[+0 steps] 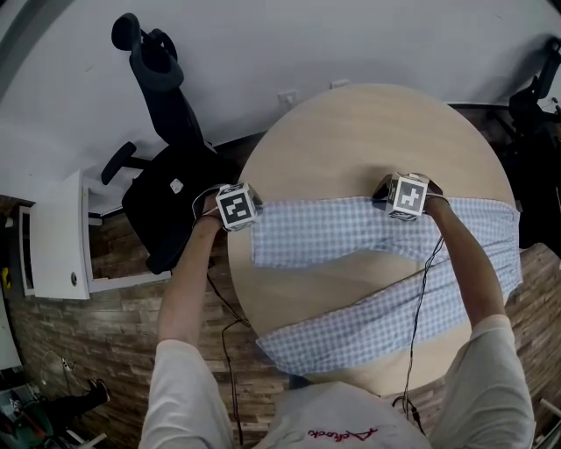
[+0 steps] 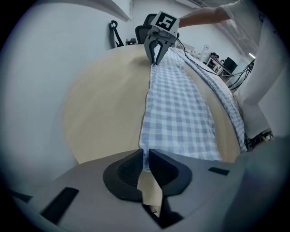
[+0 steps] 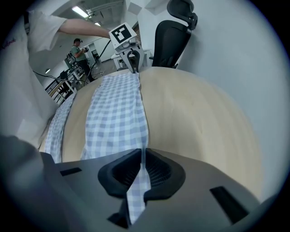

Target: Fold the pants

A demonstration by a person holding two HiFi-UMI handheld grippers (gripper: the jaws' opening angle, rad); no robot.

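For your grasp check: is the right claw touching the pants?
Touching: the right gripper view shows the right claw closed on the pants.

**Even Indoor Light, Fisheye Edges**

The head view is evenly lit and sharp, with only faint shadows on the round table [image 1: 351, 131]. Both gripper views bulge at the edges inside dark vignettes. Ceiling lights [image 3: 83, 11] glare in the right gripper view. The checks of the pants [image 2: 176, 104] are crisp; the nearest foreground is soft.

An office: black swivel chair [image 1: 162, 210] beside a round wooden table [image 1: 351, 140].
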